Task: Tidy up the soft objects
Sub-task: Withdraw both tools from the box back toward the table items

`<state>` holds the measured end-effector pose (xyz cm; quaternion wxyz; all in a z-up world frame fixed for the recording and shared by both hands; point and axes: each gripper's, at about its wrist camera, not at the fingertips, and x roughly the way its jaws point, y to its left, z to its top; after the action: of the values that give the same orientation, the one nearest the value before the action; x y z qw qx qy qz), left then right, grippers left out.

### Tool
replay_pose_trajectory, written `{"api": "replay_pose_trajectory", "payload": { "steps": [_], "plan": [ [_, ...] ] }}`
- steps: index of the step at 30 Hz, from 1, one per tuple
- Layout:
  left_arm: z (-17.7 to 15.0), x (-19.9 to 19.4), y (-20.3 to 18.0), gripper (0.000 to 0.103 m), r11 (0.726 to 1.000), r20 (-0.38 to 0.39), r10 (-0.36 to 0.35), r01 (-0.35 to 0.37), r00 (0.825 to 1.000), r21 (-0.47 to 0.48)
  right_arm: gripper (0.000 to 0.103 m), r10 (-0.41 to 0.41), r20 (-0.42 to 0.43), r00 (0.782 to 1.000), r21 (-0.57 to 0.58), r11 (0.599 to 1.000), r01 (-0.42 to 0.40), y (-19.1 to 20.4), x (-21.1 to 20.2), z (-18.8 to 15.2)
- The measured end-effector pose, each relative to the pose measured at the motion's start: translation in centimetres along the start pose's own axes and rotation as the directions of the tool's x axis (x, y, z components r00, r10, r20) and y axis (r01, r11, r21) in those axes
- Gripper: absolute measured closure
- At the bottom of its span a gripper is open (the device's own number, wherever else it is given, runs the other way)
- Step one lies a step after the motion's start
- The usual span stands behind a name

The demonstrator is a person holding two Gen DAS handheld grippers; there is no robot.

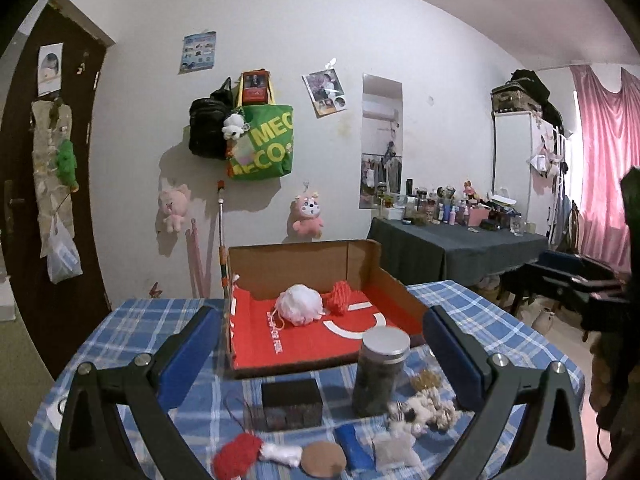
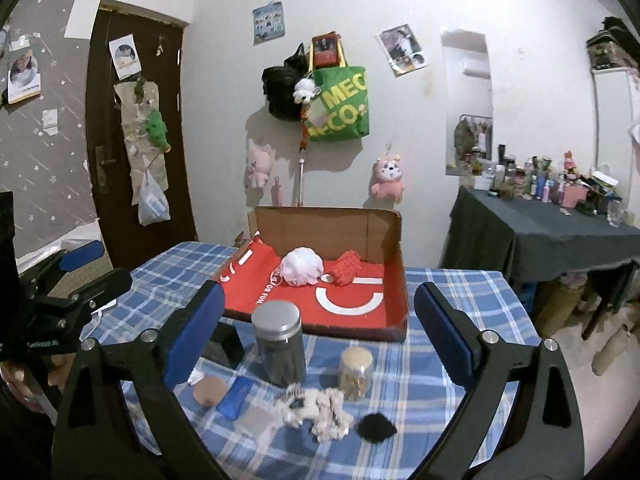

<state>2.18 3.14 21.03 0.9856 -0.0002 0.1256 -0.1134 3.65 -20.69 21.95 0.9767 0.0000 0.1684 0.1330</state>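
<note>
Both grippers hover near the table's front edge, jaws spread wide and empty: left gripper, right gripper. A white pouf and red yarn already lie in the far cardboard box. A knotted rope toy and black pompom wait near. Reaching for them risks toppling the tall jar just beyond.

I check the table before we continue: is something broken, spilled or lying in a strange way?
Nothing is spilled or broken. The tall jar and small jar stand upright. Only the cardboard box has its near wall folded flat.
</note>
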Motion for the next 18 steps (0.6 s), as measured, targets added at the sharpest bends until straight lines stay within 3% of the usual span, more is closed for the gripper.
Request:
{"api": "replay_pose_trajectory", "payload": {
  "steps": [8,18],
  "plan": [
    [-4.3,-1.3,-1.4,0.000,1.000,-0.002,0.019,-0.019,1.000,-0.015,0.006,-0.084,0.018,0.996,-0.005,0.996,0.084,0.7,-1.0,-5.8],
    [-10.6,0.2,-2.0,0.000,0.997,-0.085,0.051,-0.056,0.995,-0.057,0.006,-0.147,-0.066,0.987,0.003,0.989,0.148,0.8,2.2,-12.6]
  ]
}}
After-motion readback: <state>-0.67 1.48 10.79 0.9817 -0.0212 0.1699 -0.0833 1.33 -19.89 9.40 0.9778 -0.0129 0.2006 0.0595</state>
